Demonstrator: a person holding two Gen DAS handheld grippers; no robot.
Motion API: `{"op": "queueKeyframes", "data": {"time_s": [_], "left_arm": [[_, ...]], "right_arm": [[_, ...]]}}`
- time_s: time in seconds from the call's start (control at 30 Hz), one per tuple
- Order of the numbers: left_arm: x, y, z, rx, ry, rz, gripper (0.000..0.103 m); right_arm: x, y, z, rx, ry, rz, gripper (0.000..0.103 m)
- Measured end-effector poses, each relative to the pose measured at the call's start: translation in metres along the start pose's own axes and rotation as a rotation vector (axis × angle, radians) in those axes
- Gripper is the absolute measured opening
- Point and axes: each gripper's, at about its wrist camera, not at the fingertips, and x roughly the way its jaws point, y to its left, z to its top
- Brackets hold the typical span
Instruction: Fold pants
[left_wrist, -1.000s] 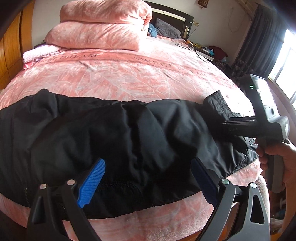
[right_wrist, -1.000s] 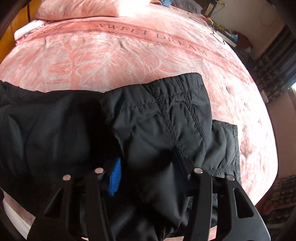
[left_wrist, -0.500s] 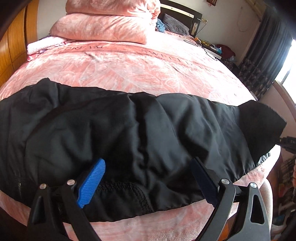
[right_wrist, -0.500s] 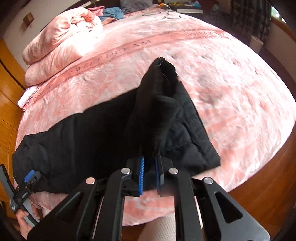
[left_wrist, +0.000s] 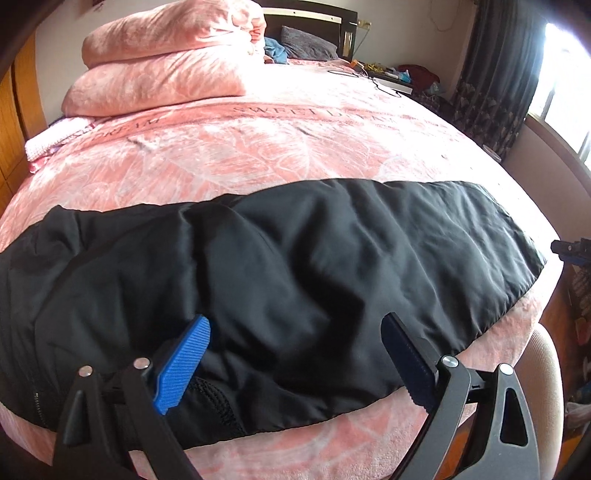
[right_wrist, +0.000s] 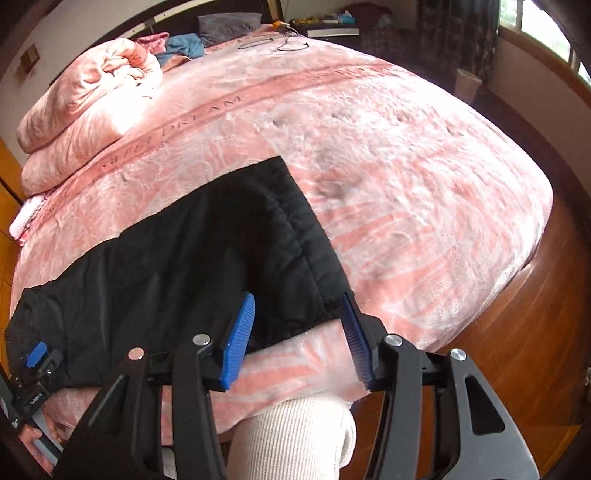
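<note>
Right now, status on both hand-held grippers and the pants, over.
Left hand-held gripper open, over pants. Right hand-held gripper open at pant cuff. Pants lie lengthwise along bed edge. Nothing blocking.

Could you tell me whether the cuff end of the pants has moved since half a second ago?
Yes. The cuff end, then lifted above the pink blanket, now lies flat on it.

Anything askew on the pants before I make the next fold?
Mostly fine: the pants lie flat along the bed edge. Only the middle is rumpled, with creases ahead of the left gripper.
</note>
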Motion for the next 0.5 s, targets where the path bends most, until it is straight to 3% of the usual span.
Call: {"op": "queueKeyframes", "data": {"time_s": [0.13,0.2,0.3,0.37,0.5], "left_arm": [[0.015,-0.002,-0.009,-0.001,0.036,-0.010,0.095],[0.019,-0.002,-0.014,0.000,0.049,-0.019,0.096],[0.016,0.003,-0.017,-0.012,0.054,-0.048,0.096],[0.005,0.010,-0.012,-0.036,0.040,-0.078,0.096],[-0.021,0.042,0.015,-0.086,-0.024,-0.117,0.096]], "right_arm": [[0.041,0.018,-0.003,-0.052,0.104,-0.005,0.049],[0.061,0.024,-0.008,-0.082,0.157,-0.057,0.047],[0.061,0.034,-0.009,-0.125,0.164,-0.113,0.047],[0.046,0.047,-0.005,-0.152,0.121,-0.139,0.048],[0.018,0.098,0.001,-0.219,0.056,0.026,0.050]]}}
